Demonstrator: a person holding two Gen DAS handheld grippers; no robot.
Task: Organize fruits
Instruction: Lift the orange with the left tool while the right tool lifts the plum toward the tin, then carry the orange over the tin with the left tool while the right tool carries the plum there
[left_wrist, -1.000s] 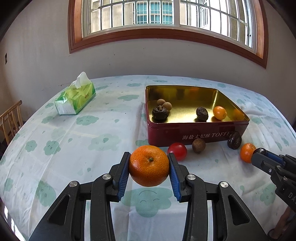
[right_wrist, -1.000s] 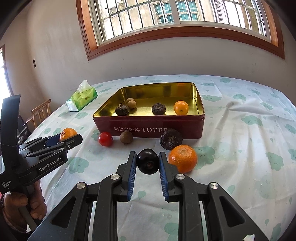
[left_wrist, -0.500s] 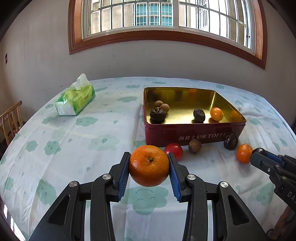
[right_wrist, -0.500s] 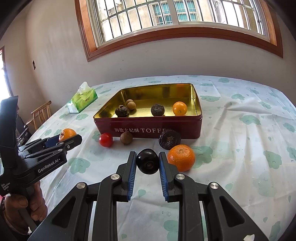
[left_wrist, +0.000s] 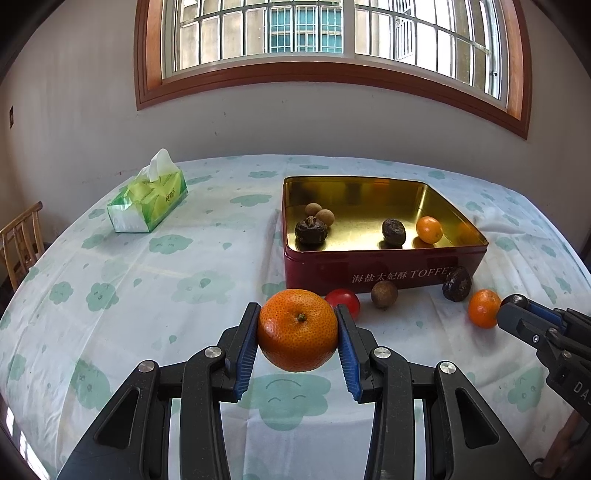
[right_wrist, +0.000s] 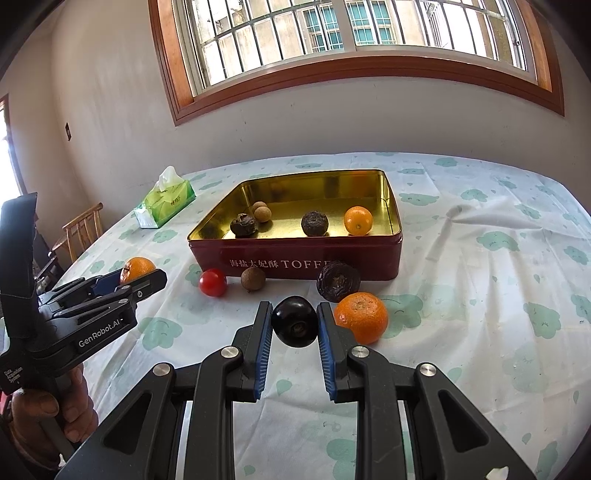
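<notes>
Two claws gripping fruit: orange (left_wrist: 297, 329), dark plum (right_wrist: 294, 326)

A green tissue pack (left_wrist: 149, 201) lies on the cloud-print tablecloth (left_wrist: 147, 280); a wooden chair (left_wrist: 18, 243) stands beside a barred window (left_wrist: 332, 29).

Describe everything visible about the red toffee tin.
The toffee tin is a shallow rectangular metal box, dark red outside with white lettering, shiny gold inside, and no lid on it. It sits flat on the cloud-print tablecloth. Inside lie two wrinkled dark fruits, two small tan ones and a small orange one. A wrinkled dark fruit rests against or just before its front wall.
</notes>
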